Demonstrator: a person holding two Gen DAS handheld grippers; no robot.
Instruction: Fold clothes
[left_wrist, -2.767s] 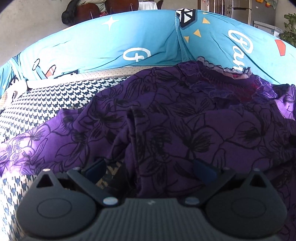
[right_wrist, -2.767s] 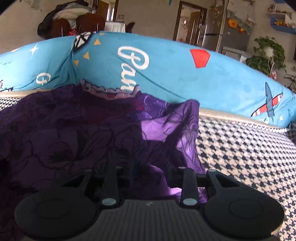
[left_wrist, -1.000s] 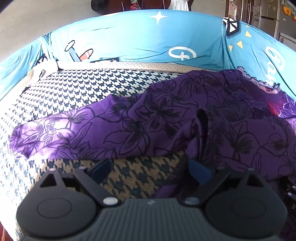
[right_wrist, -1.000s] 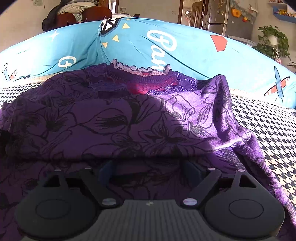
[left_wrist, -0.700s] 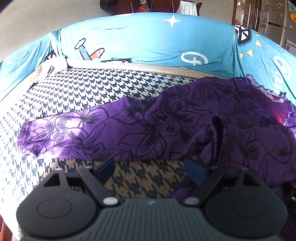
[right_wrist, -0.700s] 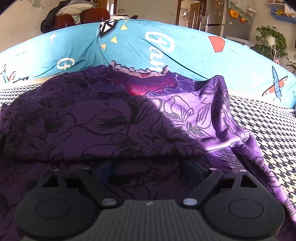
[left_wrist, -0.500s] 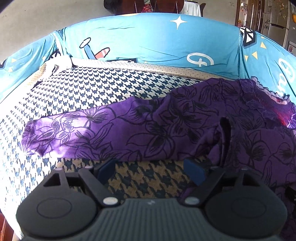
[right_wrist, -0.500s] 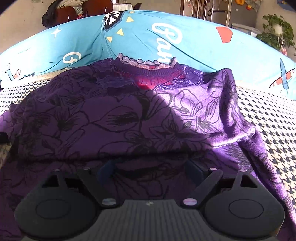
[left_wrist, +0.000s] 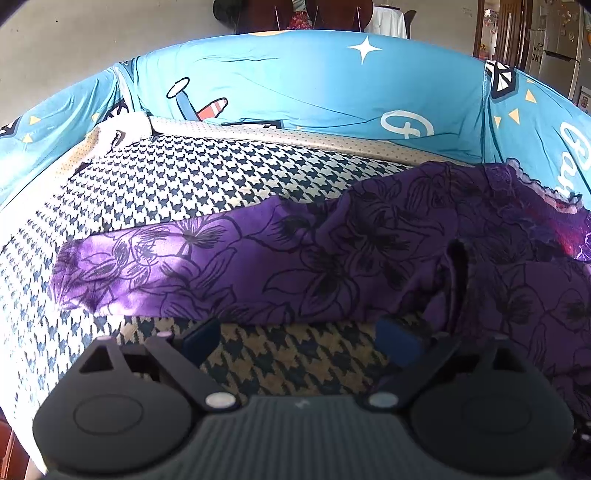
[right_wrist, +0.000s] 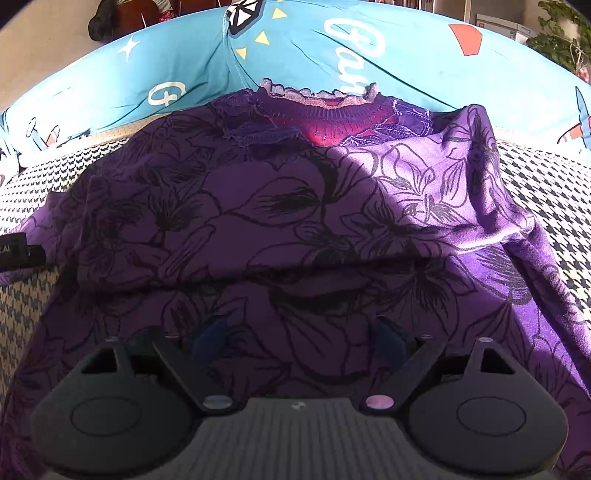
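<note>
- Purple floral top (right_wrist: 295, 206): lies spread on houndstooth seat cover (left_wrist: 207, 184), neck end w/ frilled collar (right_wrist: 317, 96) up against blue printed backrest (left_wrist: 295, 85). In R wrist view it fills centre + lower frame; in L wrist view it takes right half of frame.
- Sleeve (left_wrist: 155, 266): stretched flat toward mid-left of L view, cuff end sunlit, lying on seat, clear of body panel.
- Change vs approx 3 s back: then fabric was bunched close in front of both cams, sleeve not laid out. Now sleeve extended, body panel flatter; one crosswise ridge across mid-frame in R view, one upright crease (left_wrist: 456, 266) right of centre in L view.
- Change in last sec: L view has slid leftward, more seat + sleeve in frame. R view has tipped down onto cloth, collar now higher in frame.
- Left gripper (left_wrist: 301, 341): jaws apart & widening, only bare seat cover between the pads, cloth edge just beyond. Holding nothing.
- Right gripper (right_wrist: 301, 338): jaws wide, hovering over body panel, no pinch seen. Holding nothing.
- Reading: spread-out step looks done, both tools released. Judged early in task; no fold made yet. Likely next: take sleeve, bring across body. Crease + ridge may need smoothing first.
</note>
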